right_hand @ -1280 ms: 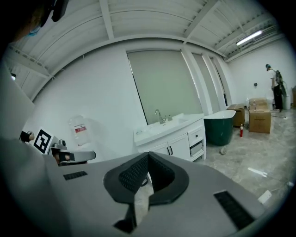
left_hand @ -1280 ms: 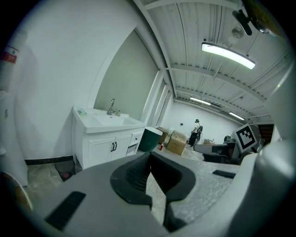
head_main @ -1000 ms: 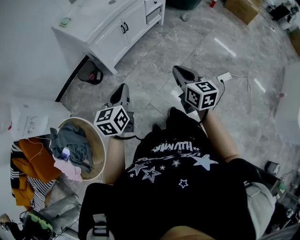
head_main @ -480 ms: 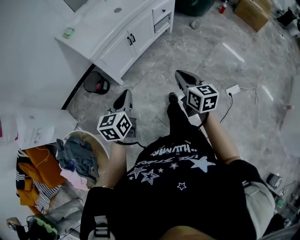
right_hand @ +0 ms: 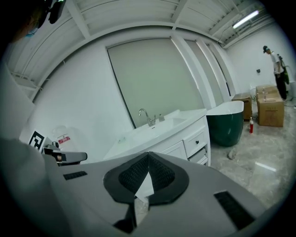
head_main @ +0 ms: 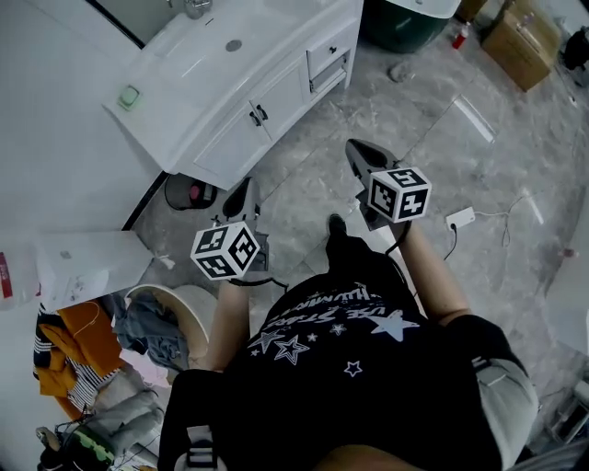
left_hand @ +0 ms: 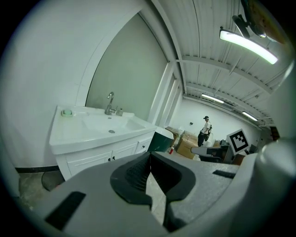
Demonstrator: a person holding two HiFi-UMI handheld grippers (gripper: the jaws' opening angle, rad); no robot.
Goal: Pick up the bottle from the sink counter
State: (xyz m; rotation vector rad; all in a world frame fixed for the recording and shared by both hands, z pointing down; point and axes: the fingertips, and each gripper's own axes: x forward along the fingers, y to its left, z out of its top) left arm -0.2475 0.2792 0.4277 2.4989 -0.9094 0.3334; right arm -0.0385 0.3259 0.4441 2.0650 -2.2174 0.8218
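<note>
No bottle is plain in any view. The white sink counter (head_main: 230, 64) stands ahead at the upper left, with a tap (left_hand: 110, 102) and a green soap dish (head_main: 129, 95) on it. A small object (left_hand: 119, 111) beside the tap is too small to identify. My left gripper (head_main: 241, 195) is held over the floor short of the cabinet, shut, with nothing in it (left_hand: 149, 155). My right gripper (head_main: 361, 155) is level with it to the right, also shut and holding nothing (right_hand: 148, 155). Both point at the counter.
A laundry basket (head_main: 198, 308) with clothes sits at my lower left, next to a white bag (head_main: 83, 262). A dark bowl (head_main: 189, 193) lies at the cabinet's foot. A dark green tub (head_main: 405, 23), cardboard boxes (head_main: 523, 41) and a power strip (head_main: 460, 219) are on the marble floor. A person (left_hand: 204, 130) stands far off.
The view has moved toward the sink counter, which now shows more fully with basin and tap. Both grippers stay shut and level in front of the body.
</note>
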